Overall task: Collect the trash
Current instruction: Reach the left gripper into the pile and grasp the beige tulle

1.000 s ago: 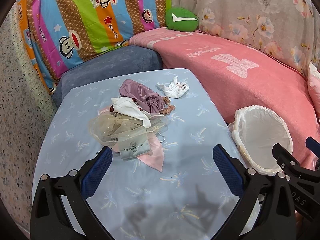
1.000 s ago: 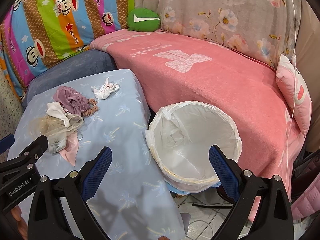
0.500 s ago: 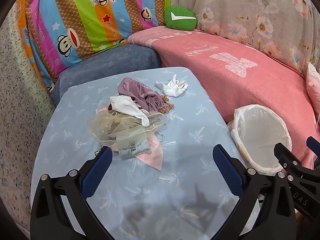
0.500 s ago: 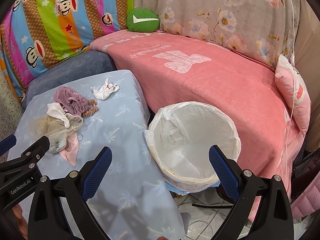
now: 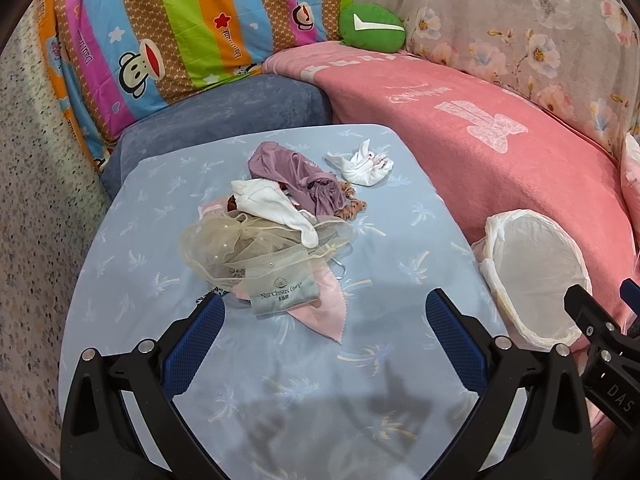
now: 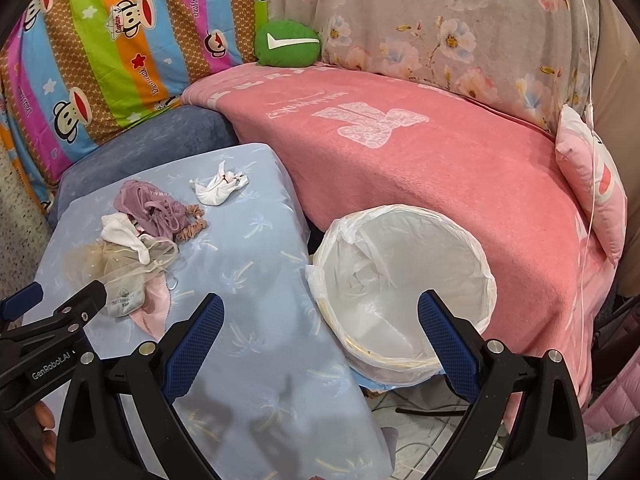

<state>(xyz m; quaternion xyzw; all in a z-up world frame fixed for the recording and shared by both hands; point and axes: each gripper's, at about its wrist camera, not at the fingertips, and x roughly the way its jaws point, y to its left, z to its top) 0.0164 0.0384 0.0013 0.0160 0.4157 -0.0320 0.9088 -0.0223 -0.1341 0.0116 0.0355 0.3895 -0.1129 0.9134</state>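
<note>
Left gripper [image 5: 325, 322]: black frame with blue-padded fingers, jaws spread wide and holding nothing; it hangs over the near part of the table, and against the frames of a second ago the pile sits slightly lower and farther left in its view.
Right gripper [image 6: 319, 322]: same build, jaws wide apart and empty, poised above the bin's near rim; its view has barely shifted from a second ago.
Table, covered in pale blue cloth with palm prints [image 5: 400, 240]: bears all the loose items, which lie as they did a second ago.
Crumpled white tissue with red marks [image 5: 362, 165]: alone near the far right corner of the table, apart from the pile.
Pile of soft items: a mauve fabric pouch [image 5: 292, 174], a white cloth [image 5: 276, 205], a sheer beige organza bag [image 5: 244, 248], a grey printed pouch [image 5: 282, 294] and a pink pinked-edge cloth [image 5: 326, 312], overlapping one another at mid-table.
Leopard-print scrunchie [image 5: 352, 204]: touching the mauve pouch's right side.
Round bin lined with a white plastic bag [image 6: 404, 280]: just beside the table's right edge, against the pink blanket [image 6: 420, 160]; nothing distinct is seen inside it.
</note>
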